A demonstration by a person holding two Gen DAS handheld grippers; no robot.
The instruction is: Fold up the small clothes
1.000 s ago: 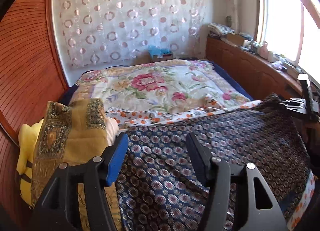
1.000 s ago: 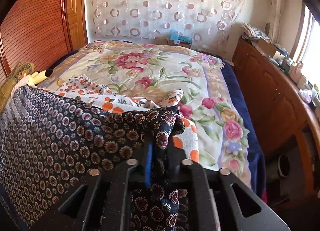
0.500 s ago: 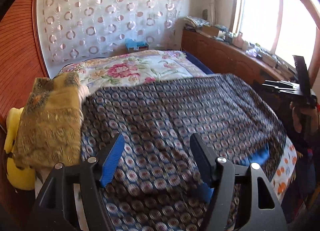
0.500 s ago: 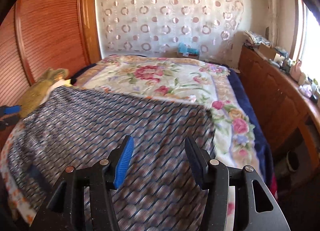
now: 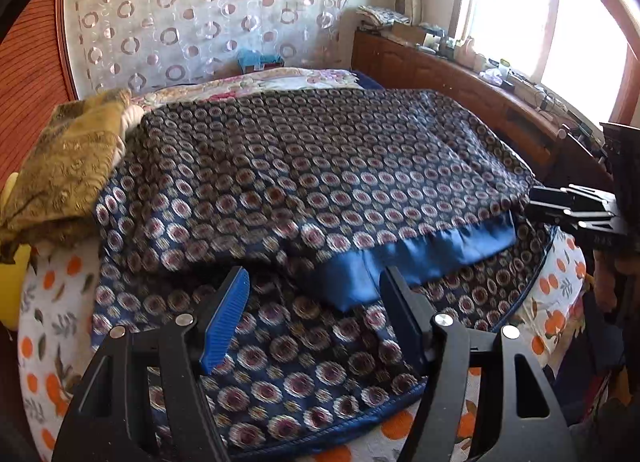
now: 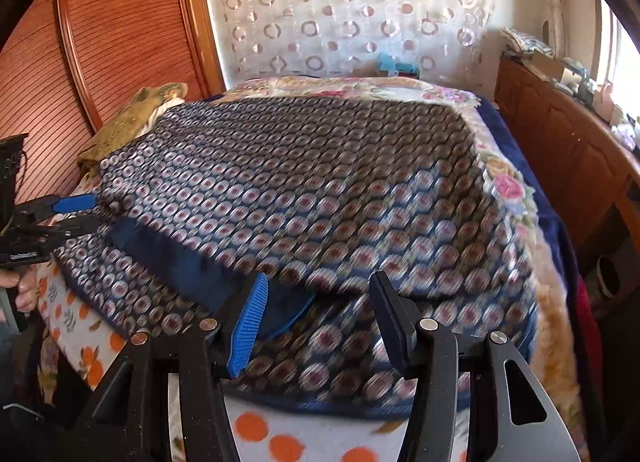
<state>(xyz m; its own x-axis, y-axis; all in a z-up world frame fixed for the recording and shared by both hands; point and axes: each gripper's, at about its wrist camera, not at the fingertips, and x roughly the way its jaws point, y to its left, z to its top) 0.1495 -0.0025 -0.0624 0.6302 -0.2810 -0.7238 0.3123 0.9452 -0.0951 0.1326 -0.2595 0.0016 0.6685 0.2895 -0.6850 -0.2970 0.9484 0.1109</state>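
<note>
A dark blue garment with a circle pattern (image 5: 304, 165) lies spread over the bed, its top layer folded back so a plain blue lining (image 5: 404, 262) shows near the front edge. It also fills the right wrist view (image 6: 312, 189). My left gripper (image 5: 316, 306) is open and empty just above its near edge. My right gripper (image 6: 316, 306) is open and empty over the same edge. Each gripper shows in the other's view, the right one (image 5: 576, 209) and the left one (image 6: 52, 213).
A folded gold-patterned cloth (image 5: 68, 165) lies at the garment's left on a yellow item. A white sheet with orange fruit print (image 5: 52, 326) lies under the garment. A floral bedspread (image 6: 504, 181) covers the bed. A wooden cabinet (image 6: 568, 149) runs along the right, a wooden wardrobe (image 6: 120, 33) on the left.
My right gripper let go of the garment's corner and opened. The garment dropped flat onto the bed, folded over itself. Both grippers drew back to the near edge.
</note>
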